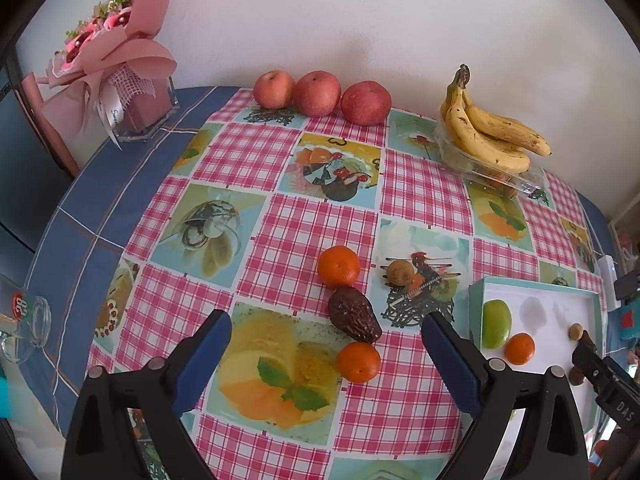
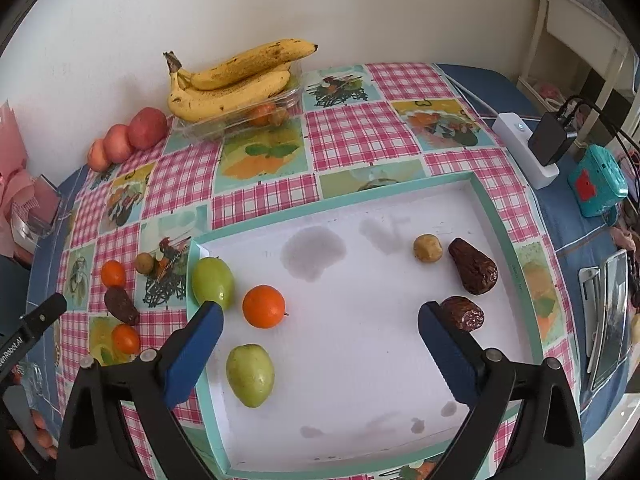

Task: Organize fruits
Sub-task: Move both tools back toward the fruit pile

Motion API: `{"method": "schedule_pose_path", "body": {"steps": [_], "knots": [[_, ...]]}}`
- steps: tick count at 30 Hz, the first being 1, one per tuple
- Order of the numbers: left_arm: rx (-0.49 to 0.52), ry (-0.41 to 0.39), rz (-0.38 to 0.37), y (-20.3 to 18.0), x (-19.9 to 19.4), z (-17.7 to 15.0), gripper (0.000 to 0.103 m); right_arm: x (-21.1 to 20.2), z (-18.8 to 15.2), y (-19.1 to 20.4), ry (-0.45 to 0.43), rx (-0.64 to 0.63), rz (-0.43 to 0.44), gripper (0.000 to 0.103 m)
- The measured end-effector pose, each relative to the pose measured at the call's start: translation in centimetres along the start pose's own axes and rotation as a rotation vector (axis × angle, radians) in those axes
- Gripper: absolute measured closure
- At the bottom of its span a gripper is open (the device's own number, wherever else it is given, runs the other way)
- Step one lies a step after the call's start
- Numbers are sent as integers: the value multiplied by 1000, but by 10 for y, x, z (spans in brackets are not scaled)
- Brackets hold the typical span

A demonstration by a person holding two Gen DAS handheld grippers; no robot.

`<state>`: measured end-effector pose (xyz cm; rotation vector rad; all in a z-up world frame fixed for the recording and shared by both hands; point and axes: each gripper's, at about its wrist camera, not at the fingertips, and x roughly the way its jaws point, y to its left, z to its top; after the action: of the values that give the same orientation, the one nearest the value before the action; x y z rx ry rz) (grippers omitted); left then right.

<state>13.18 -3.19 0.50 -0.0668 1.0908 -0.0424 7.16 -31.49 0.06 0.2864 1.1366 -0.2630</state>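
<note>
Left wrist view: I hold the left gripper (image 1: 326,350) spread and empty over a dark wrinkled date (image 1: 354,315) wedged between two small round oranges (image 1: 338,266); closing carelessly may roll them. Right gripper (image 2: 320,334) hangs spread, empty, over the white teal-rimmed tray (image 2: 504,216).

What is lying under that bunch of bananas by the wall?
The bananas rest on a clear plastic container. Through its wall an orange fruit shows; anything else inside is hidden by the bananas and glare.
</note>
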Motion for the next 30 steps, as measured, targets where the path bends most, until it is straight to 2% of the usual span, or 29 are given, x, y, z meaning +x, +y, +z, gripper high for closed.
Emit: {"method": "schedule_pose_path", "body": {"steps": [8,12,14,19,26,30], "knots": [[-35,56,2,11,20,-2,4,9,-3,24,17,-66,44,5],[-112,22,26,35,13,2,4,16,-6,40,40,-109,48,5],[-143,8,48,50,9,3,4,18,-7,48,48,-113,81,5],[-203,1,66,81,5,5,4,21,-11,73,56,-148,106,5],[-222,-5,90,103,0,6,4,27,-17,114,74,-209,153,5],[-218,2,81,108,1,6,4,34,-24,137,100,-247,171,5]]}}
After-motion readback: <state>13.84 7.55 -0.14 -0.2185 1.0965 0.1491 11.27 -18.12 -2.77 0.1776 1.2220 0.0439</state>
